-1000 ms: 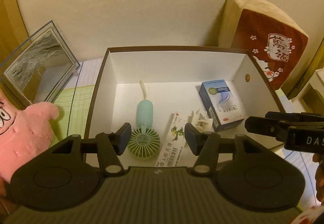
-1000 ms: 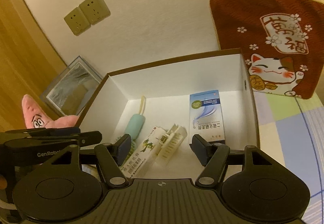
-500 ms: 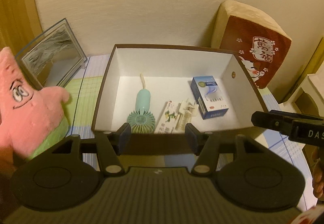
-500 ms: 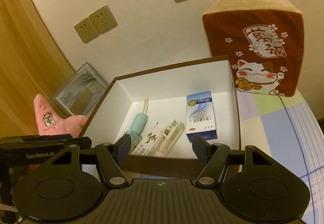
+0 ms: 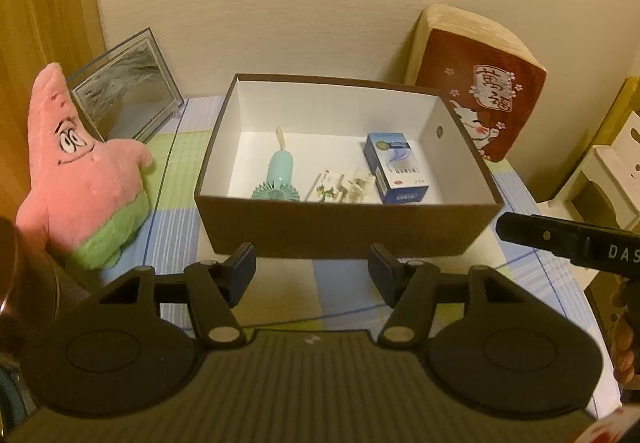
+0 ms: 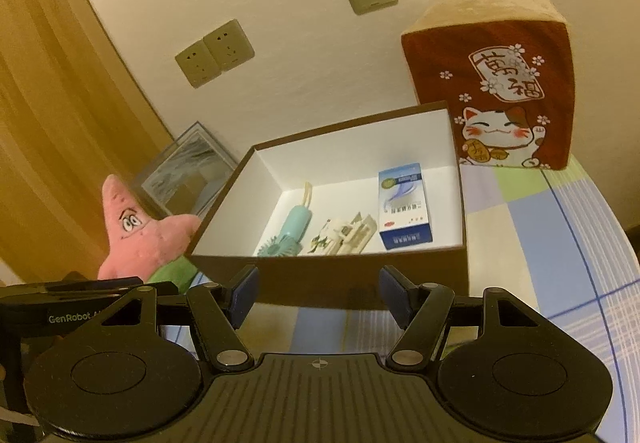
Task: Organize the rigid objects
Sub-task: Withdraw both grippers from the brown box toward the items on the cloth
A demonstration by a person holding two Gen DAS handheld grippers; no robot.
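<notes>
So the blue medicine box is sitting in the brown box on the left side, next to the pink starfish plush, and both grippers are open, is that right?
Not quite. The blue medicine box lies on the right side of the brown box, far from the pink starfish plush, as the left wrist view shows. The left gripper and right gripper are open.

Brown box (image 6: pixel 360 279) holding mint fan (image 6: pixel 294 227), blue carton (image 6: pixel 404 207) (lying flat), right gripper (image 6: pixel 316 295) spread empty.
</notes>
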